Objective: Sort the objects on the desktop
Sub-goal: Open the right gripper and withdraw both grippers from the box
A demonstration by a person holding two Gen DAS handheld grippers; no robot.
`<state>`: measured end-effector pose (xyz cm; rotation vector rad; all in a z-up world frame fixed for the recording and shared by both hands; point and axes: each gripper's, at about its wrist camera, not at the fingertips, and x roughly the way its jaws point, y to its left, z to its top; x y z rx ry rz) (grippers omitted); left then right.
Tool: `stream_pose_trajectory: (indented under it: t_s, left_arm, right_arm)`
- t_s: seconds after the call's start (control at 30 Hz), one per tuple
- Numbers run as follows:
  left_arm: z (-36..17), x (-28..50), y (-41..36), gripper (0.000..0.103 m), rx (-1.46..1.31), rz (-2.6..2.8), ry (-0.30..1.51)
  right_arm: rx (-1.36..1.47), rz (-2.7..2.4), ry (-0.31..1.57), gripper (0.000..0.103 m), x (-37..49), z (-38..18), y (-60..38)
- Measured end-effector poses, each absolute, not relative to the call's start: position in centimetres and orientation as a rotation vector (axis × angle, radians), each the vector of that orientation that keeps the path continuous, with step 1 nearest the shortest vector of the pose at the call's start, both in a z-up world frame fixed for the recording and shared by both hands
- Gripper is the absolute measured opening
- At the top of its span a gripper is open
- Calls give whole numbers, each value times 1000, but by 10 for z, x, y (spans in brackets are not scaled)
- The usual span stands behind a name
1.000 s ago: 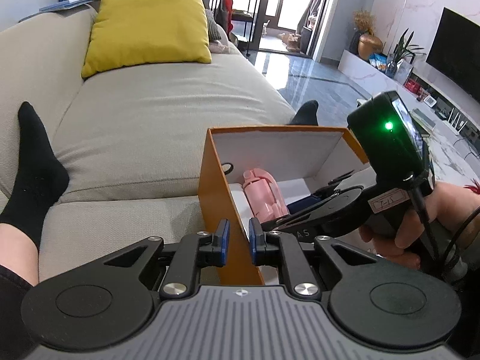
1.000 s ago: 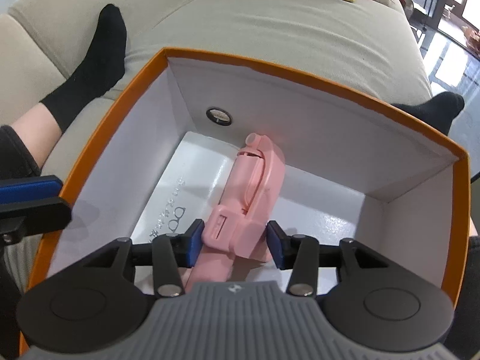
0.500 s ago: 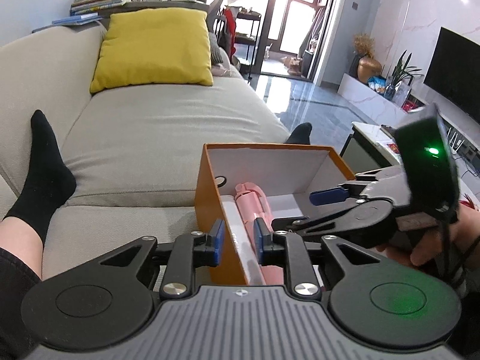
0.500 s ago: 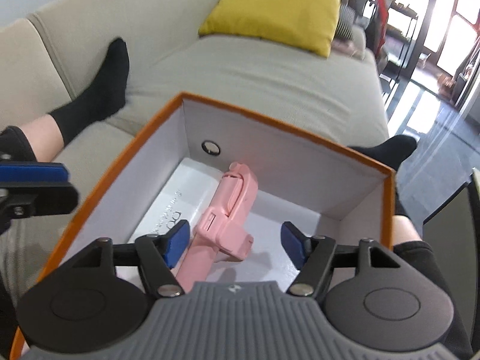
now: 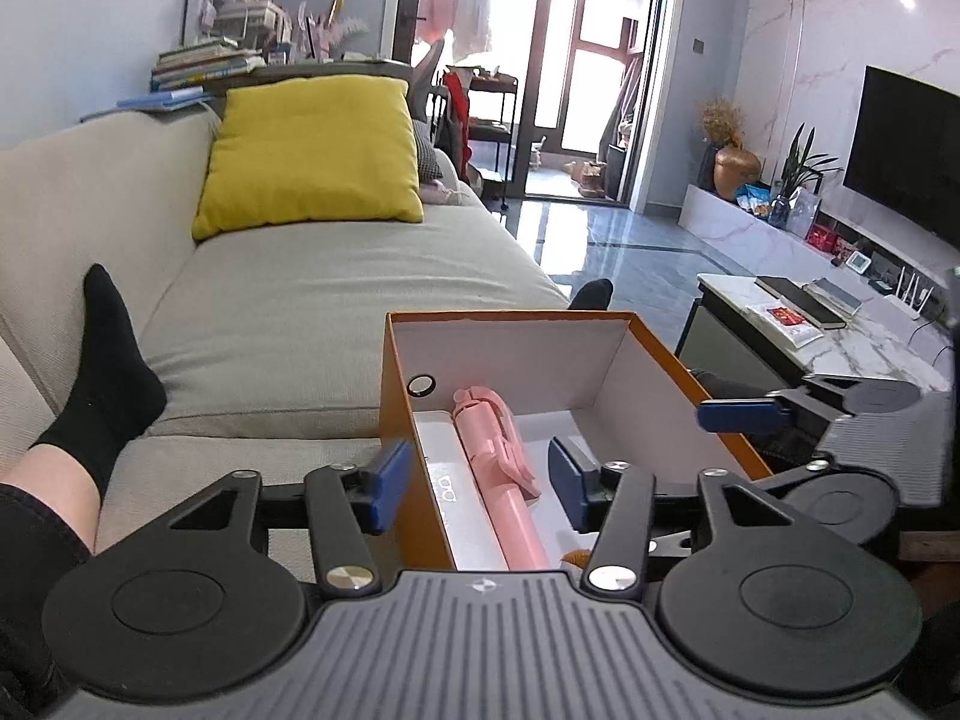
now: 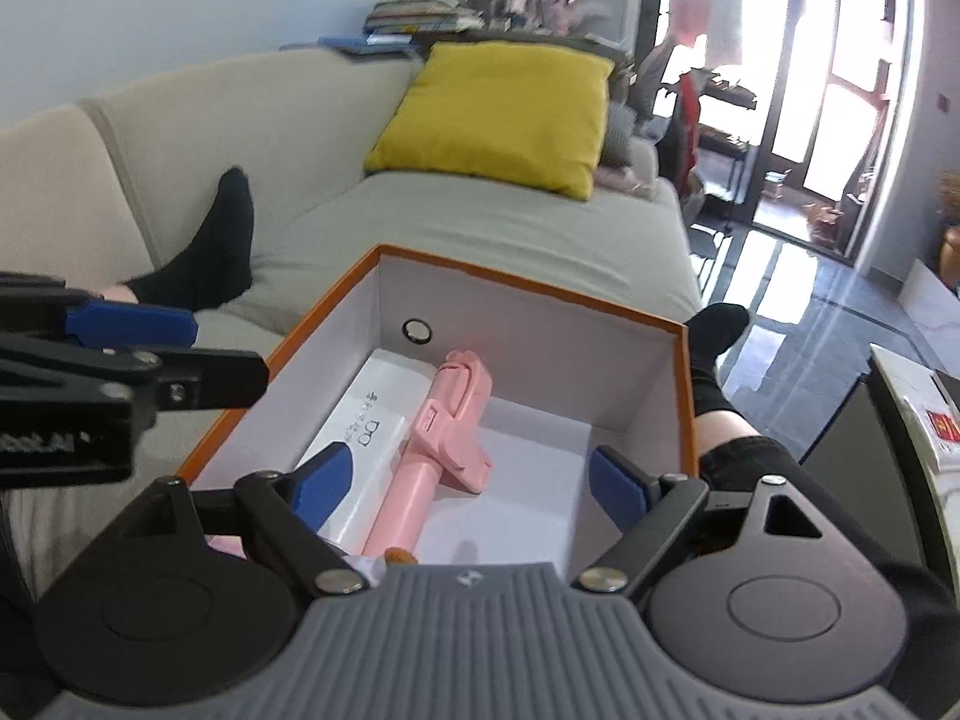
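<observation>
Pink stick [image 6: 447, 450] is lying in orange box [image 6: 528, 294], mid-frame; right gripper [image 6: 474, 489] jaws are spreading, pinching nothing. Left gripper [image 5: 477, 483] jaws are opening astride the box wall, risking snagging and tipping it off the lap

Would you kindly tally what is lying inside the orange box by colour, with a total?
Pink: 1, the pink selfie stick
White: 1, the flat white case beneath it
Total: 2 inside the orange box
</observation>
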<state>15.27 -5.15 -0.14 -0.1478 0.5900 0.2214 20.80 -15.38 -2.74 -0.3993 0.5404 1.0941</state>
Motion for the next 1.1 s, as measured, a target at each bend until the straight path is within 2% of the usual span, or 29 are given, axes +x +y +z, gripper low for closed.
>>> stream_pose_trajectory:
  t_s: [0.13,0.47,1.1]
  left_arm:
    - [-6,145,-61,70,-107,262,538]
    - [-11,135,-76,75,-81,314,491]
    - [-24,139,-81,83,-83,381,603]
  right_arm:
    - [-373,1059,529,90,202,-31,-164]
    - [-340,1041,552,92,194,-40,-171]
    - [-332,1014,625,95,189,-53,-177]
